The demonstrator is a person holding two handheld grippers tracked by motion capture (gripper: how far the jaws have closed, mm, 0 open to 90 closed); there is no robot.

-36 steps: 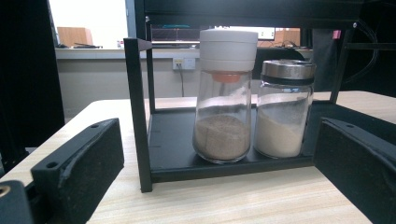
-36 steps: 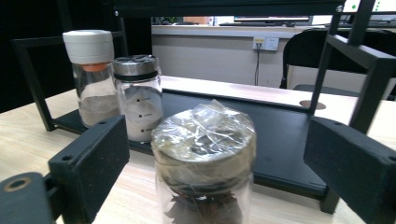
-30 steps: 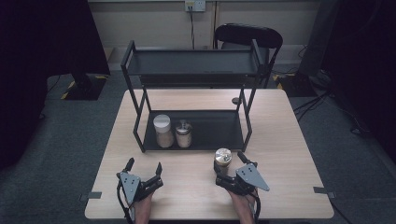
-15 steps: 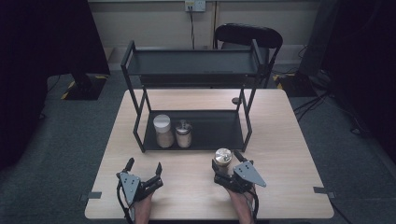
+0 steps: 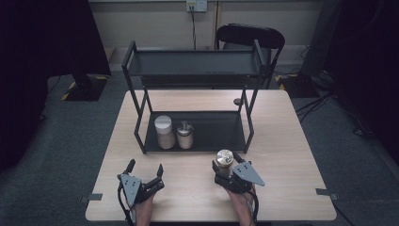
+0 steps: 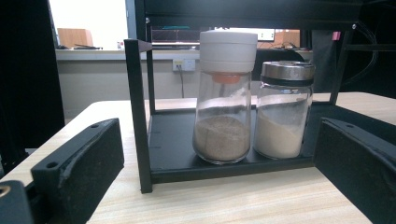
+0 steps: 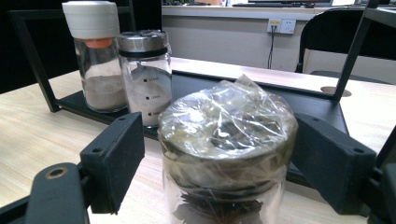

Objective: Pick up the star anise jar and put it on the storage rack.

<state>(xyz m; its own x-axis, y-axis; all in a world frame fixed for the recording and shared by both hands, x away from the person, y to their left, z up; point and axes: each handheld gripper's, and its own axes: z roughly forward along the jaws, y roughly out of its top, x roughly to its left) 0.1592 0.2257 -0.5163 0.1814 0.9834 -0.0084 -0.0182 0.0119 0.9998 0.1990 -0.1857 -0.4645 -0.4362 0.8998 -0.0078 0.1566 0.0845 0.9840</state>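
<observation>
We've got the right gripper (image 5: pixel 227 165) around the clear glass jar w/ plastic-wrapped metal lid (image 5: pixel 225 159), which stands upright on the light wooden table (image 5: pixel 291 155), just in front of the black metal two-tier rack (image 5: pixel 193 70). Jar's long axis is vertical, sitting btwn the jaws; they've just been closing in, but in the right gripper view gaps show either side of the lid, so no squeeze yet, we reckon. Left gripper (image 5: pixel 145 170) sits wide, nothing in it, well apart. Right hand is clearly nearer; the rack's lower shelf lies straight ahead of the jar.
</observation>
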